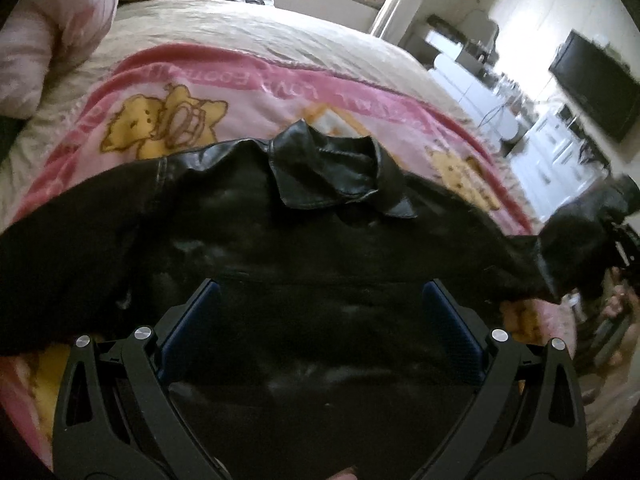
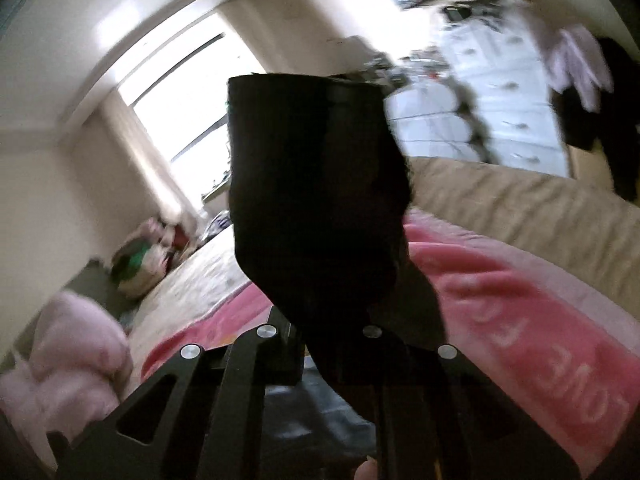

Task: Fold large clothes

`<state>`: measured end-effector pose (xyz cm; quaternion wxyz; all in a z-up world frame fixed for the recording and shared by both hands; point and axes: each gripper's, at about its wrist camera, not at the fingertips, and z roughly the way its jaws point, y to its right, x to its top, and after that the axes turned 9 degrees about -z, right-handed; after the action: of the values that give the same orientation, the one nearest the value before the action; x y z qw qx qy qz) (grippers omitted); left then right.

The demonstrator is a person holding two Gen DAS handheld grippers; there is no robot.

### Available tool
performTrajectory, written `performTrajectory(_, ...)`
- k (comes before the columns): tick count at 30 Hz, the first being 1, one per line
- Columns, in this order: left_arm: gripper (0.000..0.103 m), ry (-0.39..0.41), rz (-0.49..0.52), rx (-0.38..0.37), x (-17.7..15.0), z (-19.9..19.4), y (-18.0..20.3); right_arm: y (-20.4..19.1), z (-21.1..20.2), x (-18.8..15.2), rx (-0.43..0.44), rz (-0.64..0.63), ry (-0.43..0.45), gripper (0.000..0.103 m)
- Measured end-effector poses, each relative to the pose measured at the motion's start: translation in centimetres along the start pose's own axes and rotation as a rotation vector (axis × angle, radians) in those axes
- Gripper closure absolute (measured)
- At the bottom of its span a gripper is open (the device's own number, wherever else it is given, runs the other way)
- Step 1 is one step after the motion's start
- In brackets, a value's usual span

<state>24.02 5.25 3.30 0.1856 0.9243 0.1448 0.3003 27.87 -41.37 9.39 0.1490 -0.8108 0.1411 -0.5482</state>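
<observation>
Left wrist view: the left gripper (image 1: 320, 312), jaws wide apart, hovers over a black leather jacket (image 1: 248, 240) spread on a pink cartoon-print blanket (image 1: 168, 112).

Right wrist view (blurred): the right gripper (image 2: 332, 340) is clamped on a raised black sleeve (image 2: 312, 184).

pink blanket (image 2: 500, 304) | border lettering "LOVE", upside down; other words unclear
</observation>
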Motion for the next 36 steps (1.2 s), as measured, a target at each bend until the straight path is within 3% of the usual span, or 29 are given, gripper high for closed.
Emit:
performTrajectory(8, 0.008, 0.032, -0.047, -0.087, 0.8, -2.4, -1.4, -11.9, 0.7, -1.0, 0.224, -0.18, -0.033, 0.097)
performTrajectory(15, 0.008, 0.094, -0.106, -0.149, 2.0, -5.0, -3.7, -21.4, 0.0, -3.8, 0.448, -0.31, -0.041, 0.097)
performTrajectory(20, 0.008, 0.136, -0.183, -0.22, 2.8, -7.1, -6.1, -26.2, -0.1, -6.7, 0.567, -0.382, -0.064, 0.097)
performTrajectory(30, 0.008, 0.149, -0.265, -0.336, 3.2, -8.4, -9.8, -31.0, 3.4, -16.2, 0.545, -0.522, -0.25, 0.096)
performTrajectory(34, 0.008, 0.102, -0.272, -0.433, 3.1, -7.5, -10.1, -31.4, 4.6, -19.2, 0.52, -0.552, -0.311, 0.094)
performTrajectory(36, 0.008, 0.072, -0.279, -0.445, 2.9, -6.8, -10.1, -30.9, 5.9, -20.7, 0.505, -0.581, -0.35, 0.092)
